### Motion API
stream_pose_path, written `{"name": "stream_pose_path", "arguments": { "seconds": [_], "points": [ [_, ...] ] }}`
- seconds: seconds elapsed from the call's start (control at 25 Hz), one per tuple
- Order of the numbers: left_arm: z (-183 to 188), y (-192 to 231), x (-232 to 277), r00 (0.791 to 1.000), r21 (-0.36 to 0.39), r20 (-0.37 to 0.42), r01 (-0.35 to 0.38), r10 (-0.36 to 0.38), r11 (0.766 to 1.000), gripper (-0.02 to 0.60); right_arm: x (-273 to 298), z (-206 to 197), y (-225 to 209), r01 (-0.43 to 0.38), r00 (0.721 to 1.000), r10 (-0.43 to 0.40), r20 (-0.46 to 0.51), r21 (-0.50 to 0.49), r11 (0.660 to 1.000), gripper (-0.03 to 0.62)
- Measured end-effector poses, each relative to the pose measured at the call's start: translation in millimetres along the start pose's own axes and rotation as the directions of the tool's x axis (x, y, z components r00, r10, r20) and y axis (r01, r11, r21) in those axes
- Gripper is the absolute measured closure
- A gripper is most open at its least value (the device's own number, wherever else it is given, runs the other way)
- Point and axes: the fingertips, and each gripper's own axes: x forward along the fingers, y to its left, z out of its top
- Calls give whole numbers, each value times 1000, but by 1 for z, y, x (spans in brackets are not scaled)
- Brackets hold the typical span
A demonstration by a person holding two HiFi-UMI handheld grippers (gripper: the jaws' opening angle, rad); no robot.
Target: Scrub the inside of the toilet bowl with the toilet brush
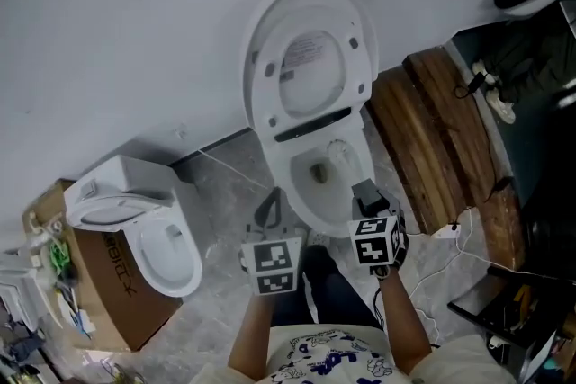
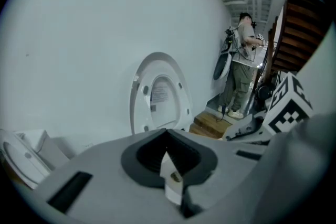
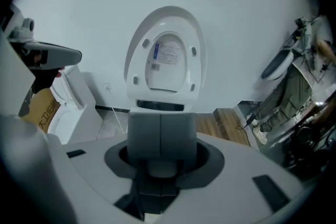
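Observation:
The white toilet (image 1: pixel 310 135) stands against the wall with its lid and seat (image 1: pixel 306 58) raised. In its bowl (image 1: pixel 310 193) lies the white head of the toilet brush (image 1: pixel 341 157), right of the drain. My right gripper (image 1: pixel 365 192) hangs over the bowl's front right rim, jaws shut on the brush's handle. In the right gripper view the two grey pads (image 3: pixel 160 134) press together and hide the bowl. My left gripper (image 1: pixel 270 204) hovers left of the bowl's front over the floor, fingers meeting at the tips with nothing in them.
A second white toilet (image 1: pixel 157 234) sits at the left beside a cardboard box (image 1: pixel 112 288). Wooden steps (image 1: pixel 436 139) rise right of the toilet, with white cables (image 1: pixel 454 234) on the floor. A person (image 2: pixel 241 63) stands in the background near the steps.

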Motion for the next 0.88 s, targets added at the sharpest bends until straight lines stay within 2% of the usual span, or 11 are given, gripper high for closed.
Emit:
{"name": "stream_pose_path", "arguments": {
  "seconds": [0.32, 0.56, 0.88],
  "points": [
    [56, 1, -24, 995, 20, 103, -21, 18, 1000, 578, -51, 59, -5, -11, 987, -11, 161, 136, 991, 425],
    [82, 9, -45, 987, 18, 153, -48, 45, 999, 578, -82, 86, -1, -29, 970, -14, 244, 173, 984, 425],
    [112, 21, -72, 969, 16, 230, -93, 87, 996, 578, -117, 116, -1, -46, 934, -25, 357, 187, 981, 425]
  ]
}}
